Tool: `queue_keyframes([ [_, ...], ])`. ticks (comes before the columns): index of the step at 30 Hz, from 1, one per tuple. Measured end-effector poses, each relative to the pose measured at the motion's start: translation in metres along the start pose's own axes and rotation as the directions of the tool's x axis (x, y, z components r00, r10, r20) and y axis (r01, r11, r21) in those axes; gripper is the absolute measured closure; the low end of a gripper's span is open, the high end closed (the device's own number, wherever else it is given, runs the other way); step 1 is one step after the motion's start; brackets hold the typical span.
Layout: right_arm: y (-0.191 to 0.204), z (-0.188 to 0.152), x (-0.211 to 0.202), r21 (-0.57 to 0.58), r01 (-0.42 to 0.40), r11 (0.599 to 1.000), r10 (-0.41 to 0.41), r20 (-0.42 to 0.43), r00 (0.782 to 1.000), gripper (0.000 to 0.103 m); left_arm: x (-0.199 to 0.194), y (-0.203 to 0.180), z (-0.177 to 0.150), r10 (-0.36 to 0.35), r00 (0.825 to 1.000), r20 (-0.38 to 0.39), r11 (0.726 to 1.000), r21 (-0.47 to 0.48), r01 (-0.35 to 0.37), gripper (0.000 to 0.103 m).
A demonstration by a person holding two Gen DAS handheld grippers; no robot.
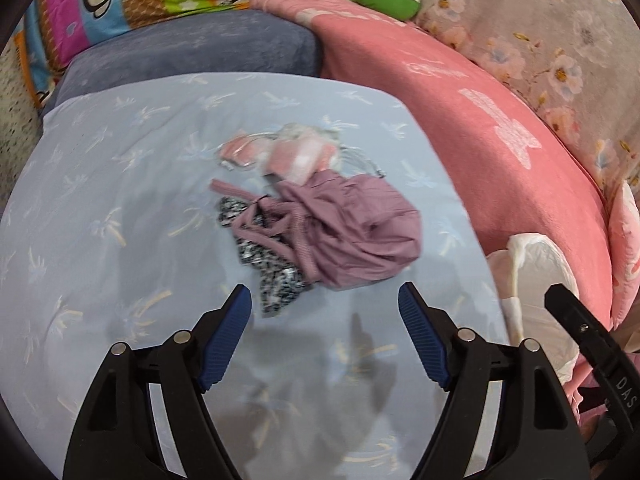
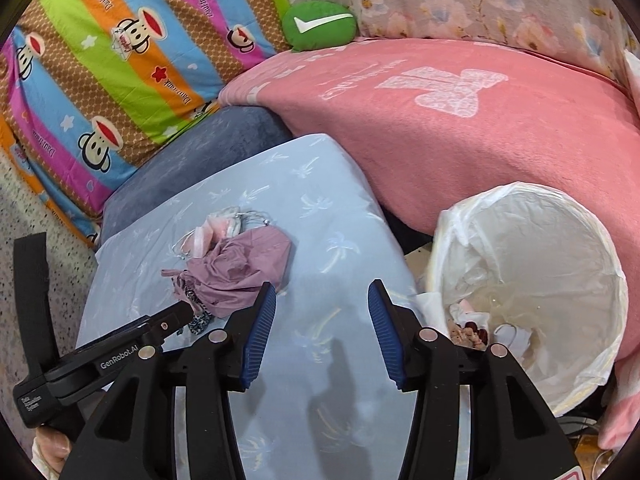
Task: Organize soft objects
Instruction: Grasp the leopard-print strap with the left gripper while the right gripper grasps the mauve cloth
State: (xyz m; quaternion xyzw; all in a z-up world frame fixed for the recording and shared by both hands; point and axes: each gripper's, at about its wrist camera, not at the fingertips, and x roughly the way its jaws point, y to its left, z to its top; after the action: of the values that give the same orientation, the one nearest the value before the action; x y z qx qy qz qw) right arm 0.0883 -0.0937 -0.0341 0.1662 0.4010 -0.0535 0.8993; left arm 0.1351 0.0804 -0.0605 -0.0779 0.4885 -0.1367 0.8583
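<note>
A crumpled mauve garment lies on the pale blue sheet. A black-and-white patterned cloth pokes out from under its near side. Behind it sits a pink and white item in clear plastic. My left gripper hangs open just short of the pile, nothing between its fingers. My right gripper is open too, over bare sheet right of the pile. The left gripper's body shows at the lower left of the right wrist view.
A bin lined with a white bag stands right of the sheet, small items at its bottom. A pink blanket, grey-blue cushion, monkey-print bedding and green plush lie behind.
</note>
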Motion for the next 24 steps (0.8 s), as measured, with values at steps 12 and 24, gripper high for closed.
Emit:
queue_keyframes([
  [12, 0.032, -0.001, 0.039, -0.042, -0.012, 0.999, 0.009, -0.064, 0.998, 0.055, 0.022, 0.040, 0.001, 0.013, 0.999, -0.043, 0.999, -0.052, -0.015, 0.031],
  [24, 0.051, 0.007, 0.087, -0.061, -0.019, 0.998, 0.012, -0.120, 0.993, 0.055, 0.037, 0.054, 0.006, 0.000, 0.998, -0.065, 0.999, -0.053, -0.004, 0.054],
])
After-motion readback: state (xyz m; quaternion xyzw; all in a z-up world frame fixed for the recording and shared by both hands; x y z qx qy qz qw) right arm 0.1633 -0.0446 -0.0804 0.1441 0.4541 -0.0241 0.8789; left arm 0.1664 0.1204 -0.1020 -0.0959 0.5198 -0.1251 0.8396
